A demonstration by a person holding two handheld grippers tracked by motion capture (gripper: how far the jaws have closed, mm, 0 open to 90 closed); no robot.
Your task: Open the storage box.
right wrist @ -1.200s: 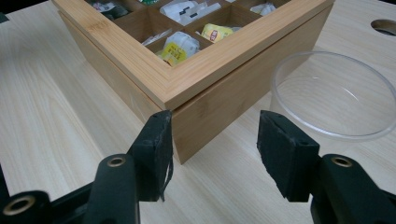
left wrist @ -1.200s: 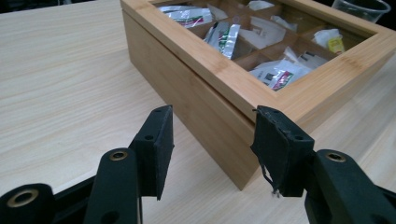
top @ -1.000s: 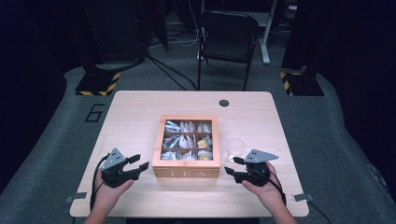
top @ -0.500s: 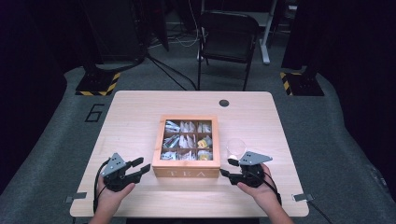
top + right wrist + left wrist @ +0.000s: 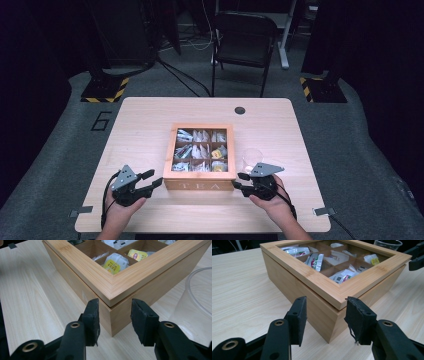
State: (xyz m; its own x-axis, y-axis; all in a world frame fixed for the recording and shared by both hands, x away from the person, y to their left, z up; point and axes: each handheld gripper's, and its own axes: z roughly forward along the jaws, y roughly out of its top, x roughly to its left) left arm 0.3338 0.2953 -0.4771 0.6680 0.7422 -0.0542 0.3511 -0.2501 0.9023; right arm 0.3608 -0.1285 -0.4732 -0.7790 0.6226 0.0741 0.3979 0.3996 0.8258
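**Both grippers lined up on the front corners of the shut tea box**

I have a wooden tea box [image 5: 200,152] standing mid-table, a little toward the near edge, its windowed lid [image 5: 342,290] down on the base. My left gripper [image 5: 153,180] faces the box's near left corner, and my right gripper [image 5: 239,181] faces the near right corner. Each pair of jaws is partly spread and straddles its corner without pressing it; the left jaws have just widened a little, the right jaws have just narrowed. A clear plastic cup [image 5: 252,159] stands just beside the box's right side. I judge the work barely begun: the lid is unopened, tea bags [image 5: 113,263] untouched.
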